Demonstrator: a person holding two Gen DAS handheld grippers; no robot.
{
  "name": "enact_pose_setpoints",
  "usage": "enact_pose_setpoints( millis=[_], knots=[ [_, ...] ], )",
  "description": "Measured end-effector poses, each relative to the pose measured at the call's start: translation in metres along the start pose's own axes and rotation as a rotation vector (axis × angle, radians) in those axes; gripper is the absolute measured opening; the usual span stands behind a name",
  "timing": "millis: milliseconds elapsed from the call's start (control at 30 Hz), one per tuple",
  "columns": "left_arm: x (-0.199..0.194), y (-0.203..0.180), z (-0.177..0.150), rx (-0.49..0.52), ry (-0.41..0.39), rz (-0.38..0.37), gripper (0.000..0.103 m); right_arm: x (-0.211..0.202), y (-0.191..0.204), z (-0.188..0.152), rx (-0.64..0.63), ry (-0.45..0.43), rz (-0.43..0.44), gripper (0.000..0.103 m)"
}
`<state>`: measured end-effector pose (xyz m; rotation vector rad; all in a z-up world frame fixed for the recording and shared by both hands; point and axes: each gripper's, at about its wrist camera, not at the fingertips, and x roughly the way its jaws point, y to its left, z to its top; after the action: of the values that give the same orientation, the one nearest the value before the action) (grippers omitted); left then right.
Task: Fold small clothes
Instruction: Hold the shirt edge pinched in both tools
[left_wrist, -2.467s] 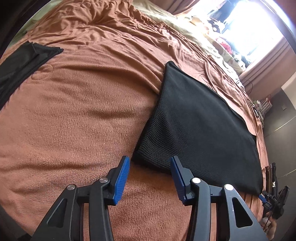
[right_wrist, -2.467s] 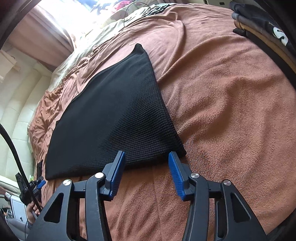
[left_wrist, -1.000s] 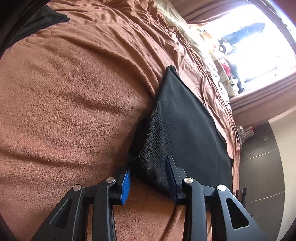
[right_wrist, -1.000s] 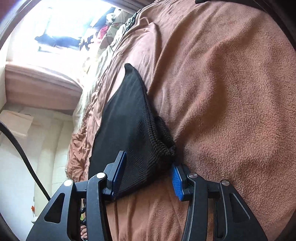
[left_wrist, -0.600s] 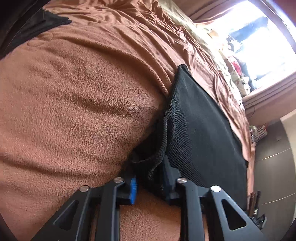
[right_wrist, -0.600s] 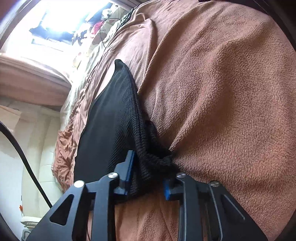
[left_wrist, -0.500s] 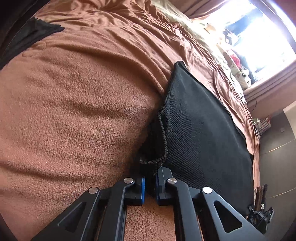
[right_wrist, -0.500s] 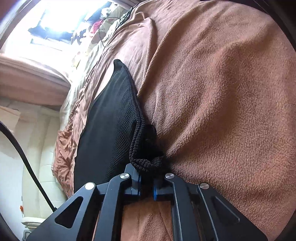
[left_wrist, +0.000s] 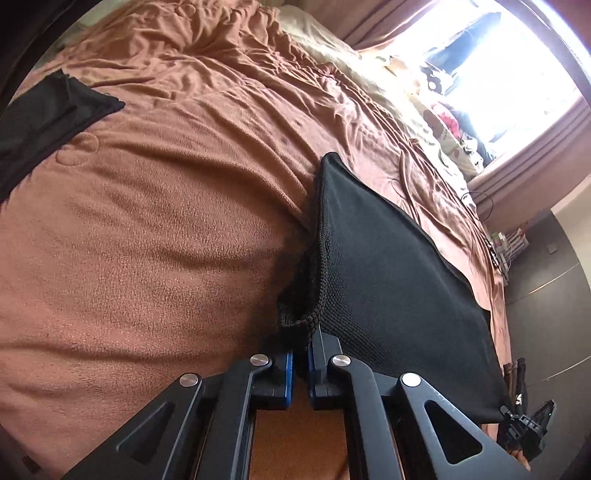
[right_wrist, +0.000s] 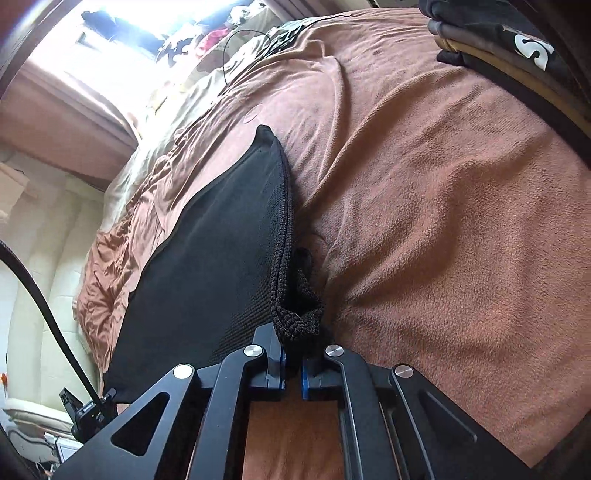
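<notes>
Black knit cloth (left_wrist: 388, 266) — flat on the brown blanket (left_wrist: 147, 221), near corners now lifted. Left gripper (left_wrist: 301, 363) and right gripper (right_wrist: 291, 360), open moments ago, have clamped one corner each — likely ready to carry the near edge over for a fold.

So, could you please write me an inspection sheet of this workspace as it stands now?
Surface: brown fleece blanket covering a bed, rumpled.
Job's things: black knitted cloth lying flat, its two near corners bunched and lifted.
Clutter: folded black garment at the left edge; stack of dark folded clothes at the far right.
Grippers: left tongs shut on one near corner; right tongs shut on the other.
Cables: thick black cable beside the bed; thin black wire near the window.
Surroundings: bright window, beige bedding.
</notes>
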<state>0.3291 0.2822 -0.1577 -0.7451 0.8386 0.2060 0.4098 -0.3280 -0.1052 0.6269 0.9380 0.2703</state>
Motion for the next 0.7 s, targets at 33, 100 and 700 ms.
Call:
enact_pose_setpoints(
  millis=[33,100,700],
  knots=[
    [-0.003,0.001,-0.001,0.004,-0.001,-0.003,0.005,-0.003,0.0,-0.002,-0.002,0.004,0.003,0.001],
    [-0.011,0.003,-0.004,0.004,-0.001,-0.015,0.005,-0.007,-0.005,-0.004,-0.008,0.01,0.012,0.001],
    [-0.067,0.05,-0.067,-0.027,0.023,-0.076,0.005,-0.042,-0.017,-0.04,-0.081,0.075,-0.02,0.001]
  ],
)
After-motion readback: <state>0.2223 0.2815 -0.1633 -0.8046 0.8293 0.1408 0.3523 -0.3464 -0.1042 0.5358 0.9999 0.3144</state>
